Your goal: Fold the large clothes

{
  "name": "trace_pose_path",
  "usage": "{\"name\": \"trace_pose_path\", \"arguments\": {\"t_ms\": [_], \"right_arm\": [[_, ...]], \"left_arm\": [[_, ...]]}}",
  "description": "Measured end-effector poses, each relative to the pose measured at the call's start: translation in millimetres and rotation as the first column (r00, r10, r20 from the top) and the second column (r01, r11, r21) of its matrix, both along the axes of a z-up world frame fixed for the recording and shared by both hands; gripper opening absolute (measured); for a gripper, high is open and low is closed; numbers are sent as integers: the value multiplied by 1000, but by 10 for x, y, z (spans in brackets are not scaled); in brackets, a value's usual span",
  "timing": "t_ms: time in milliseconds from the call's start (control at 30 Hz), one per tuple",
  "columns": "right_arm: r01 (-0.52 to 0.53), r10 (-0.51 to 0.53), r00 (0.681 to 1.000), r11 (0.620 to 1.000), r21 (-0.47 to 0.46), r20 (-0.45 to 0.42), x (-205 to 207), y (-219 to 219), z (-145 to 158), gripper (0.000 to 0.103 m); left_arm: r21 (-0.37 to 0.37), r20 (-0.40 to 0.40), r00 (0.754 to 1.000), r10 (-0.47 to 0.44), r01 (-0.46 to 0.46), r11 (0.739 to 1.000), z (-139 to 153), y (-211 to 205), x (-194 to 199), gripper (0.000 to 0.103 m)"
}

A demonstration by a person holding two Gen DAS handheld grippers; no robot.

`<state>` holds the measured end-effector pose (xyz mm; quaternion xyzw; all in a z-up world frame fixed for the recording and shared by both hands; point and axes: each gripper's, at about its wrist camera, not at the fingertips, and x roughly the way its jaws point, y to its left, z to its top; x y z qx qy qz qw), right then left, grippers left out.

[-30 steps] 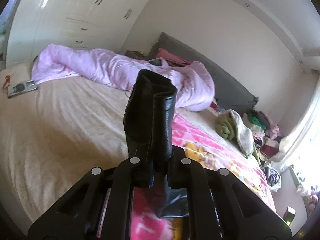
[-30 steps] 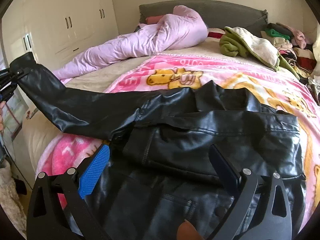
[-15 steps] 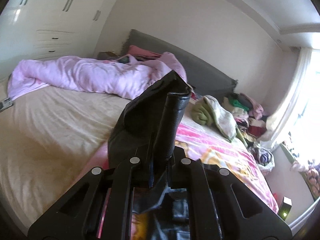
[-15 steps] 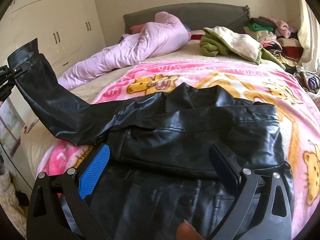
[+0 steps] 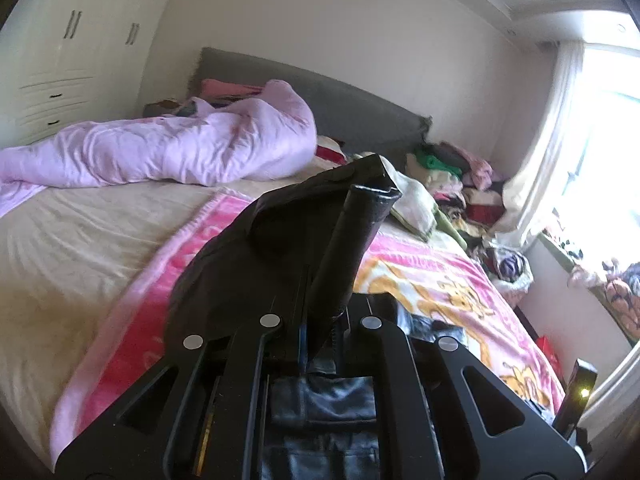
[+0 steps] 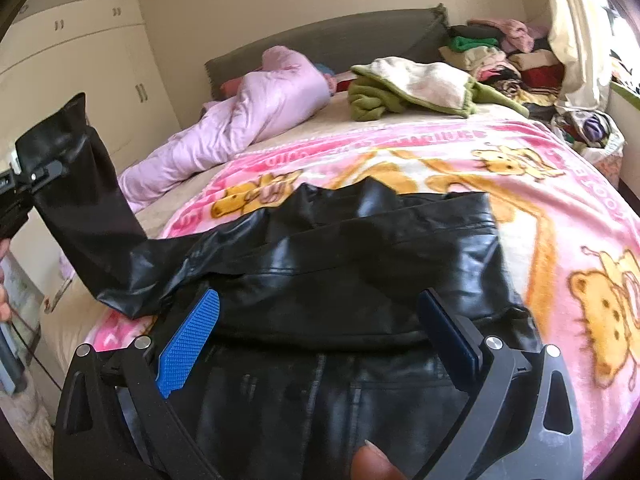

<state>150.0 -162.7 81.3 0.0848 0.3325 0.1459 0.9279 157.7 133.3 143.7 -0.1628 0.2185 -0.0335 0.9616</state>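
The left hand-held gripper (image 5: 320, 320) is squeezed tight on the cuff end of one long sleeve (image 6: 80, 200) of the shiny black leather jacket (image 6: 360, 272). The sleeve is lifted up off the bed and sticks up past the fingers. It runs down from the left hand-held gripper to the body of the jacket.

The right hand-held gripper (image 6: 320, 344) is spread wide and holds nothing. One blue bumpy pad (image 6: 188, 344) shows on its left finger. It sits just above the flat body of the jacket, near the lower part.

The jacket lies on one pink blanket with yellow bears (image 6: 560, 200), spread over the bed (image 5: 80, 240). Farther back lie one puffy light purple quilt (image 5: 180, 152) and one green and cream blanket (image 6: 412, 88). One grey headboard (image 6: 340, 40) stands behind them. A pile of mixed clothes (image 6: 500, 56) sits by the window. White wardrobe doors (image 6: 80, 80) stand at the left.
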Motion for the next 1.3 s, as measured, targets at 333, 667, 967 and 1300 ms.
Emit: {"name": "trace_pose_path", "arguments": {"t_ms": [333,667,967,1300], "right_arm": [[132,-132,991,988,83,-10,-63,-534,-51,99],[237,-223,970,955,181,-95,-7,-927,-209,99],[204,-169,972,950,235,-164,128,-971,-326,99],[105,9,938,945,310,-347,516,-604,-704,99]], "left_arm": [[41,-71,987,-141,144,989,-296,-642,246,3],[134,-198,934,-296,325,936,-868,-1336,383,3],[279,-358,873,-331,438,855,-1476,-1827,390,7],[347,-430,824,-369,528,775,-1757,-2053,184,89]]}}
